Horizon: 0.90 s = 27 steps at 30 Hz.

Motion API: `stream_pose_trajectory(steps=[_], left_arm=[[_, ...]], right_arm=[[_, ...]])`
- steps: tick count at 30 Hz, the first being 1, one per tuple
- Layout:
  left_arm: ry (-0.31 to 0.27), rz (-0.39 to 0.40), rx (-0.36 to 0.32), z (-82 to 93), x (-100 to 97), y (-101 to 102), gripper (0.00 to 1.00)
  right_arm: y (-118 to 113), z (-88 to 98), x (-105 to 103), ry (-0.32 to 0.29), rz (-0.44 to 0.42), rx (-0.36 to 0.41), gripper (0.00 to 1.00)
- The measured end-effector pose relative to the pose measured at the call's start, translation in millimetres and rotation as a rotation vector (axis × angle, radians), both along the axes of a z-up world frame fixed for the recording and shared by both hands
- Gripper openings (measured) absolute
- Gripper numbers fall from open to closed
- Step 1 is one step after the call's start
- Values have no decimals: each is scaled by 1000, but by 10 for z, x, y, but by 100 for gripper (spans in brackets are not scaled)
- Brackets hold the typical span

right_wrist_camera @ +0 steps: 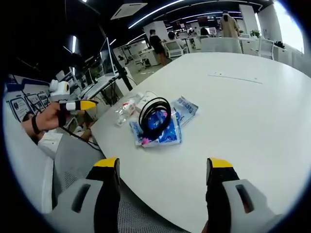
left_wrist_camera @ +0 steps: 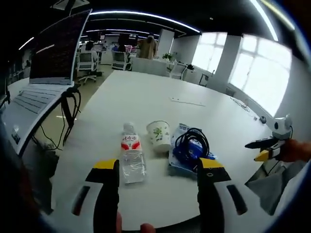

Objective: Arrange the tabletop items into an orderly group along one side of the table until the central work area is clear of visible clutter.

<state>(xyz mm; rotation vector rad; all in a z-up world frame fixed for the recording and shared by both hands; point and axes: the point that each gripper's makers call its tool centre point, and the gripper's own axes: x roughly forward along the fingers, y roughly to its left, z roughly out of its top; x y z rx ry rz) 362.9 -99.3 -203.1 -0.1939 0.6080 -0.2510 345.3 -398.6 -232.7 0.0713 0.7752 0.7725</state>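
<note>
Open-plan office space stretched behind us, with ceiling light strips, desks and chairs, and people standing far off near 12 o'clock. Our white counter (left_wrist_camera: 160,97) ran broad and mostly bare, save a thin flat strip (left_wrist_camera: 187,101) lying well out toward its middle.

We judged the tidying largely done. The items sat bunched together near the counter's edge: a clear water bottle (left_wrist_camera: 132,154) lying on its side, a paper cup (left_wrist_camera: 159,135) upright just beside it at its 2 o'clock, and blue packets (left_wrist_camera: 183,154) touching the cup's far side, with a black coiled cable (left_wrist_camera: 192,140) resting on top of them. In the right gripper view the same cluster showed the cable (right_wrist_camera: 154,116) looped over the packets (right_wrist_camera: 163,132), the bottle (right_wrist_camera: 124,110) beyond at 10 o'clock. What seemed left was the distant strip, and perhaps squaring the group up.

As for containers, the bottle looked capped, though we could not tell how much it held; the cup's inside was hidden from us.

Our left gripper (left_wrist_camera: 158,170) stood wide open, holding nothing, its jaws bracketing the bottle and packets from short of them. Our right gripper (right_wrist_camera: 163,167) was likewise spread wide and empty, hanging over the counter's near edge.

A laptop (left_wrist_camera: 46,73) stood open on a stand at 10 o'clock in the left gripper view.
</note>
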Motion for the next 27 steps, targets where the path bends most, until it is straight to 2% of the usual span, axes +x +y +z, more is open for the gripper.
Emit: stream_pose_trajectory(steps=[27], left_arm=[[20, -39, 64, -83, -59, 31, 66]], right_arm=[[-58, -15, -103, 10, -28, 12, 72]])
